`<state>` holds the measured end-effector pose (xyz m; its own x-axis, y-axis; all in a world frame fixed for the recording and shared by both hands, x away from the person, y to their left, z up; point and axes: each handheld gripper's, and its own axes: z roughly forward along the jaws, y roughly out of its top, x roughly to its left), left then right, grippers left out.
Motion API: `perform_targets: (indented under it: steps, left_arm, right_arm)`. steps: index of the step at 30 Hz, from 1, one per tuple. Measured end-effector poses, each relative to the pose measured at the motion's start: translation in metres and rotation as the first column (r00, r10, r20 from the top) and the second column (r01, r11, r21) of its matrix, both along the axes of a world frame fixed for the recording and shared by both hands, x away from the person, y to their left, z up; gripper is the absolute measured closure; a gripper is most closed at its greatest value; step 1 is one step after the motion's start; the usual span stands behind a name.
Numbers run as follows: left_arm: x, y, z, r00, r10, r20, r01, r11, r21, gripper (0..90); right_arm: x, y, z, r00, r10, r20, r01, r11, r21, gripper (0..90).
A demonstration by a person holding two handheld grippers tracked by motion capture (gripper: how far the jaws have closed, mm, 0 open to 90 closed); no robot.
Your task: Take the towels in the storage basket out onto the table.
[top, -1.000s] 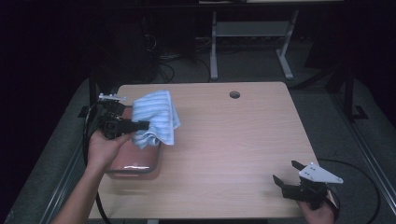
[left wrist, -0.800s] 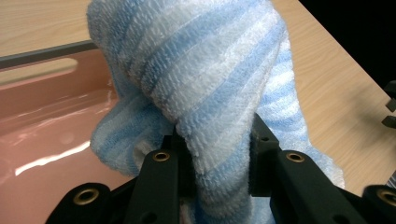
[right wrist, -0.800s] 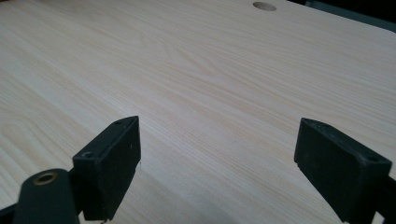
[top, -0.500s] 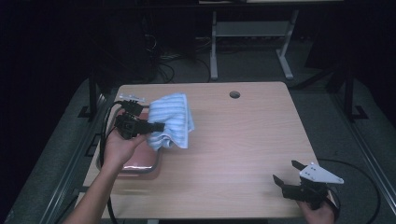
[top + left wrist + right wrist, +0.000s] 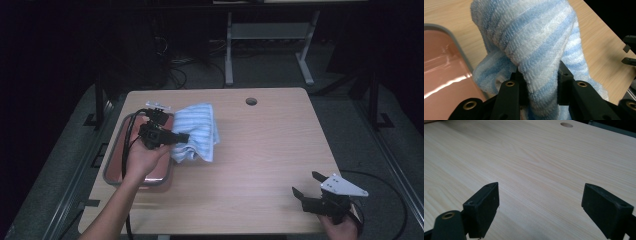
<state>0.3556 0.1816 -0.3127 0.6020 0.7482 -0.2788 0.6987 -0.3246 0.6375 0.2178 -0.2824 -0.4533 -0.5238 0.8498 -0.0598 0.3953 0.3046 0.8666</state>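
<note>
1. Since earlier frame: left tool (image 5: 181,136) carried towel (image 5: 200,131) right, off the tray (image 5: 114,159).
2. Left tool pinches towel, bunched, hanging over table (image 5: 265,150) mid-left, prob. for laying flat.
3. Right tool (image 5: 309,186) spread, empty, near-right, waiting.

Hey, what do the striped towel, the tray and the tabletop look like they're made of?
The towel: soft terry, probably cotton or microfibre, going by its looped, fuzzy blue and white ribbing. The tray: a grey rim, likely metal, around a glossy reddish floor that throws bright reflections; the floor's material is unclear. The tabletop: pale wood grain, smooth and matte, possibly laminate.
</note>
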Motion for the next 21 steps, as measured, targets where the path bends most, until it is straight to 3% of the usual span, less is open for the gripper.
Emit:
perform_targets:
  steps: [21]
  left_arm:
    - [0.008,-0.046,-0.016,0.9973,-0.068,-0.028,0.068,0.9976,0.008,69.1]
  right_arm:
    - [0.000,0.001,-0.001,1.0000,0.004,-0.003,-0.004,1.0000,0.006,14.1]
